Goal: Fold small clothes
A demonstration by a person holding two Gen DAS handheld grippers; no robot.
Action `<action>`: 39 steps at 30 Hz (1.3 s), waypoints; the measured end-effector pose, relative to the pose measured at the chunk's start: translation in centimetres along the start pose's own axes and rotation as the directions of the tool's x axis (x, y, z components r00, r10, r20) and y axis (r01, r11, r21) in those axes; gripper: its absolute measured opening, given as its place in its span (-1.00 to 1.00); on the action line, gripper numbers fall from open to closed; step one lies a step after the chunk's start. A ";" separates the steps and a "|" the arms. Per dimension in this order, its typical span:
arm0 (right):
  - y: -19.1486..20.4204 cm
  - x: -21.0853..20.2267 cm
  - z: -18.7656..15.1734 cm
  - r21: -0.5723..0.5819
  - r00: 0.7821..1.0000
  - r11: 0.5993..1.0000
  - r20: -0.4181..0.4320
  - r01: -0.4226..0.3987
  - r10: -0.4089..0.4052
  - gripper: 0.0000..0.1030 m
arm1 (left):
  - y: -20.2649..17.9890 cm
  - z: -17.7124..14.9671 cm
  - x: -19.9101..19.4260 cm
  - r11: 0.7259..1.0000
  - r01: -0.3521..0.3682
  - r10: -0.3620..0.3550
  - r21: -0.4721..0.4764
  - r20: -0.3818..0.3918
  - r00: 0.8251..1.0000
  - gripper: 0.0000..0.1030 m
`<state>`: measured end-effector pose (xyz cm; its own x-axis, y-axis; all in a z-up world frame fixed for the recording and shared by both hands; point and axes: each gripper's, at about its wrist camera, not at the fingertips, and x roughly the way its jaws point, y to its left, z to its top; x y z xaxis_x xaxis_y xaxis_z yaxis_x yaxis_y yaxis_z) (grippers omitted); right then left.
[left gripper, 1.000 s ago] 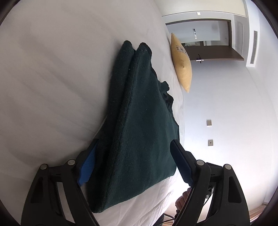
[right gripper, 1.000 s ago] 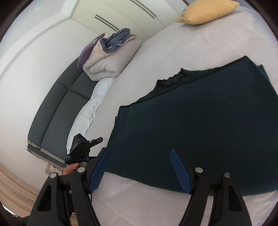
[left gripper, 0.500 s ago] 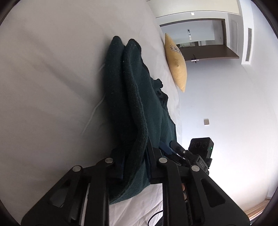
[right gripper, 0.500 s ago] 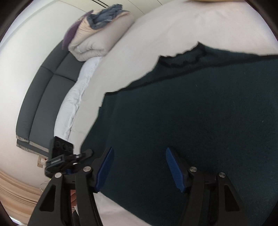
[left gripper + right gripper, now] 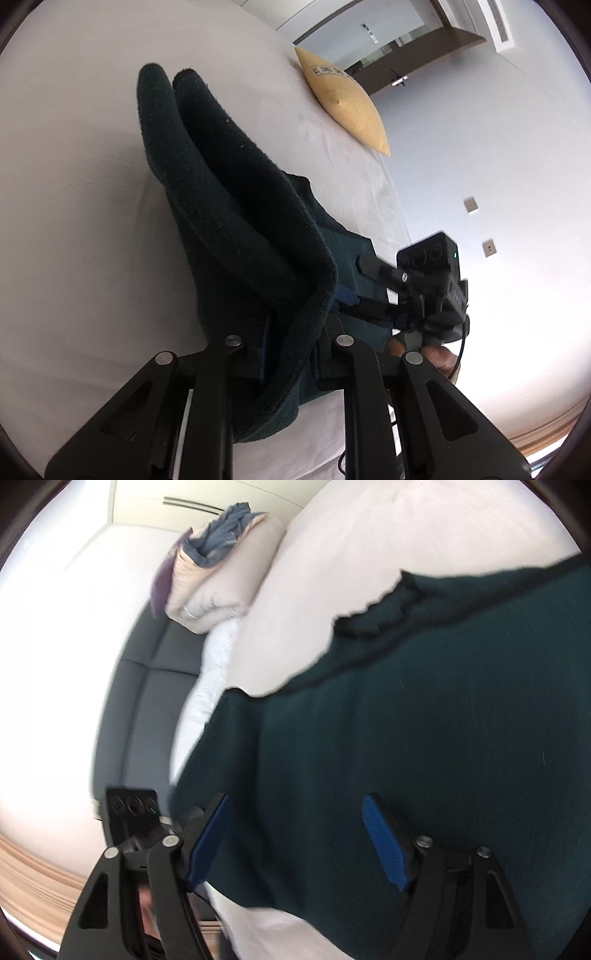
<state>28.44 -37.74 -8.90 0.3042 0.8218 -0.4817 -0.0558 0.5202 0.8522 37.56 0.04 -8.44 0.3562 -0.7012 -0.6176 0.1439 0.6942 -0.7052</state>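
Observation:
A dark green knitted garment [image 5: 236, 221] lies on a white bed [image 5: 74, 184]. My left gripper [image 5: 290, 347] is shut on the garment's near edge, and the cloth rises in a thick fold between its fingers. In the right wrist view the same garment [image 5: 406, 720] spreads flat over the bed. My right gripper [image 5: 299, 834] is open, its blue pads [image 5: 384, 842] just above the garment's near edge. The right gripper also shows in the left wrist view [image 5: 428, 280], close beside the garment.
A yellow pillow [image 5: 347, 107] lies at the far end of the bed. A folded duvet bundle [image 5: 221, 572] sits on a dark grey sofa [image 5: 147, 701] beside the bed. A doorway [image 5: 388, 48] and wall lie beyond.
My left gripper has shut on the garment's edge and lifted it into a fold. My right gripper stayed open and moved forward over the garment.

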 end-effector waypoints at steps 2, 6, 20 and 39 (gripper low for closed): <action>-0.2 0.3 1.5 0.028 0.996 0.996 -0.021 -0.085 0.085 0.58 | -1.8 -0.2 2.0 0.999 -0.020 0.021 0.028 -0.025 0.999 -0.71; 0.4 1.2 3.6 0.005 0.994 0.996 -0.058 -0.091 0.091 0.61 | -5.1 -1.5 6.3 0.992 -0.076 0.083 0.103 -0.066 0.994 -0.71; -0.6 -3.4 5.1 -0.094 0.983 0.981 -0.043 0.172 -0.176 0.73 | -13.5 -9.1 13.3 0.818 -0.372 0.387 0.440 0.059 0.920 -0.69; -2.7 -6.8 4.4 -0.096 0.957 0.953 0.071 0.287 -0.281 -0.74 | -18.6 -15.8 16.7 0.698 -0.398 0.419 0.596 0.111 0.901 0.02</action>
<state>30.69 -45.72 -7.05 0.3741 0.6238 -0.6862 -0.0574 0.7541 0.6543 26.25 -27.13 -11.12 0.4840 -0.3228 -0.8134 0.5086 0.8601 -0.0387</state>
